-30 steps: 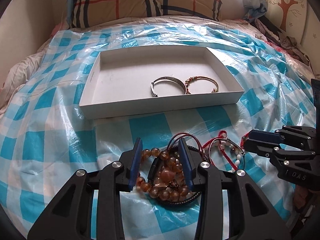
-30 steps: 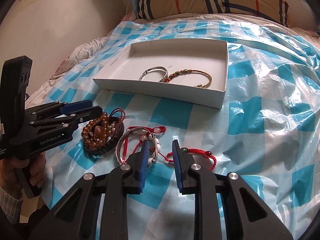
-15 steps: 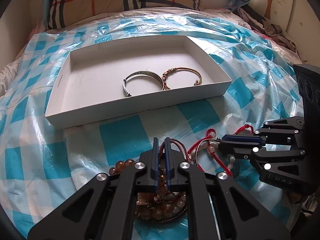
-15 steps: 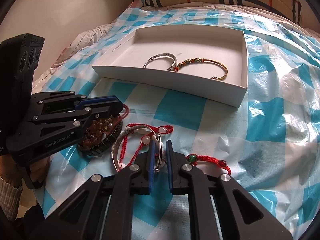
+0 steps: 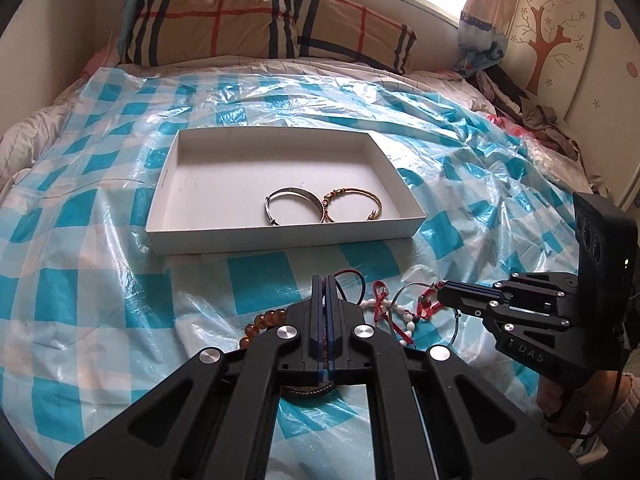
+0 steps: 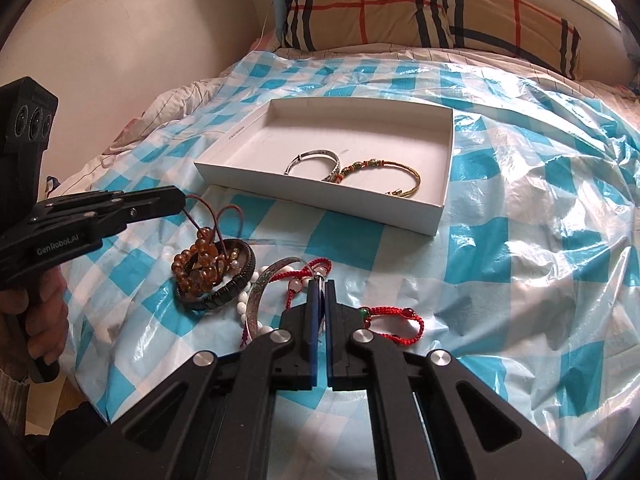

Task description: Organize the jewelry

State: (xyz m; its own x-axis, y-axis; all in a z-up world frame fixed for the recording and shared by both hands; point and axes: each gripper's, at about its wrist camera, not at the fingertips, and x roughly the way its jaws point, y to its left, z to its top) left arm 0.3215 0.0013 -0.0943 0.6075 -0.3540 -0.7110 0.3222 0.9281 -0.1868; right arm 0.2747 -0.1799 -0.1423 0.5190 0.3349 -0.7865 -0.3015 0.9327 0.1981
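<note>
Much of the jewellery pile is hidden in the left wrist view: the left gripper (image 5: 324, 280) covers it at lower centre, leaving only a few amber beads (image 5: 264, 320) and a loop of dark red cord (image 5: 352, 280) showing. Its jaws are pressed together on that cord, as the right wrist view shows at left (image 6: 180, 200), with the amber bead bracelet (image 6: 200, 264) hanging below over a dark braided bangle (image 6: 228, 292). The right gripper (image 6: 320, 284) is likewise closed, pinching a thin silver bangle (image 6: 260, 284) tangled with red string and white beads (image 6: 296, 280); exactly which strands are caught is hard to tell. A red cord bracelet (image 6: 396, 320) lies just right of it. At centre, the white tray (image 6: 440, 200) holds a silver bangle (image 6: 316, 160) and a gold one (image 6: 384, 172), touching. Everything rests on a crinkled blue-checked plastic sheet (image 6: 520, 240) over a bed, with a plaid pillow (image 6: 400, 12) at the top.
</note>
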